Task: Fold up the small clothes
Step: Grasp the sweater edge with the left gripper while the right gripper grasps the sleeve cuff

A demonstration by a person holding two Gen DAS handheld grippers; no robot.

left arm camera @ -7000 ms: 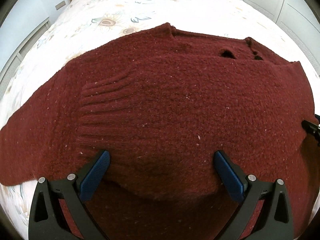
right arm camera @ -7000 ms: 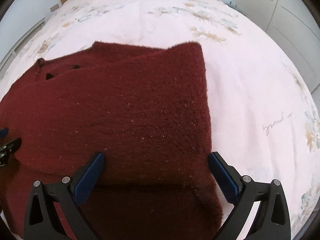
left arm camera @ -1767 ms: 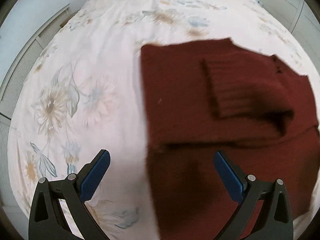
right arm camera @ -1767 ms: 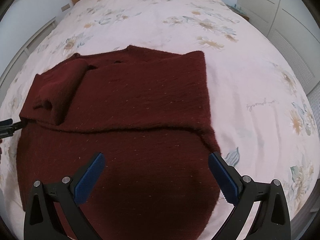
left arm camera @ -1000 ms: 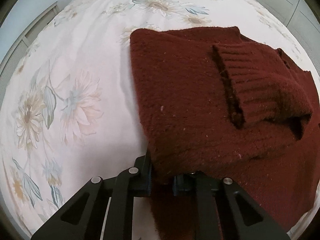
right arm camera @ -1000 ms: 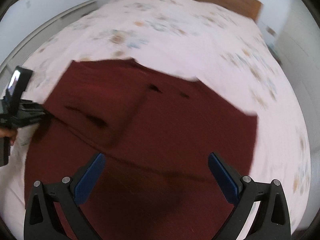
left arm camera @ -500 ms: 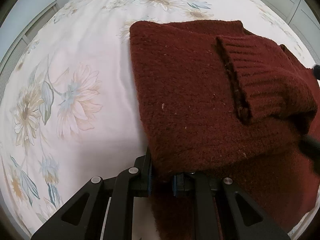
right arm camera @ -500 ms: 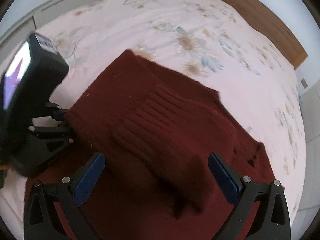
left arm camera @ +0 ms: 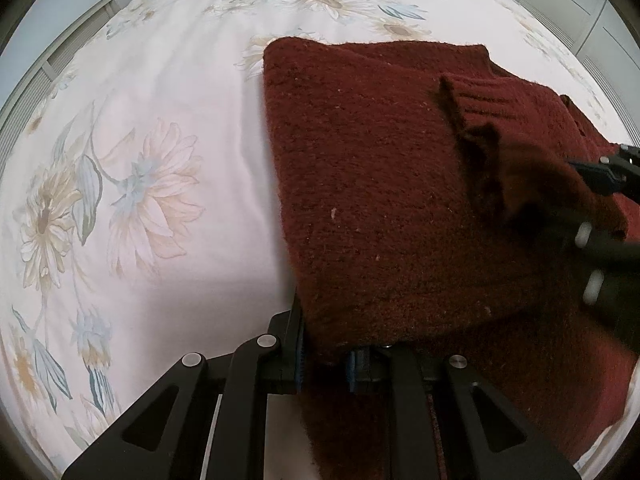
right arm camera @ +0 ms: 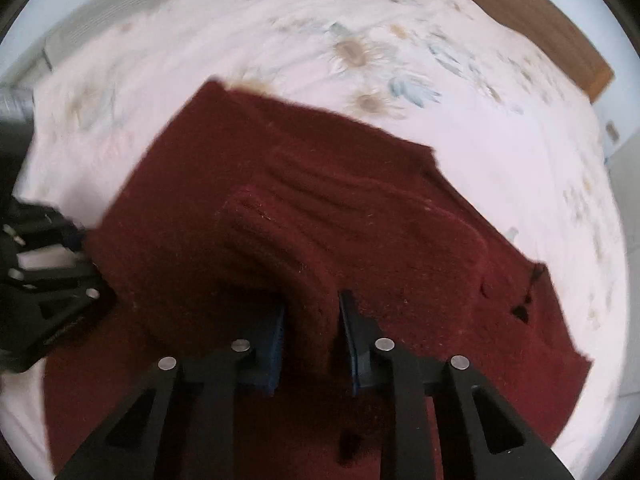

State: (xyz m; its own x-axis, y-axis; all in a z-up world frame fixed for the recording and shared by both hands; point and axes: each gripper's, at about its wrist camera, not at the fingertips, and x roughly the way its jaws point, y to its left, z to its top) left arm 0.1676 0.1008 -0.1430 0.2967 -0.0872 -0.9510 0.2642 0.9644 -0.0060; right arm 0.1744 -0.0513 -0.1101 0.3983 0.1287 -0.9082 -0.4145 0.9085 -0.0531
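Since the sweater [left arm camera: 380, 200] was only partway folded, it lay on the bed [left arm camera: 160, 140] with one side already turned over the body and the ribbed cuff [left arm camera: 492, 96] of a sleeve resting on top, so both grippers had hold of the folded layer, probably to carry it over for the next fold. Dark red chunky knit, fuzzy with little pale flecks, thick enough that the folded edge stood up as a soft rounded ridge instead of a crease. Left gripper [left arm camera: 324, 360] was clamped down on the near corner of that folded flap, blue pads squeezed into the wool with barely any gap. Right gripper [right arm camera: 310, 332] had just been closing, and its blue pads were pinching a bunched ridge of the sleeve right by the ribbing, knit puffing up between them. From the left camera you could see the right one reaching in over the far side of the sweater, a bit blurred. I'd guess a floppy knit like this sags unless it's held at two points. Underneath was a smooth white sheet printed with pale daisies, wooden headboard [right arm camera: 540, 20] at the far end.
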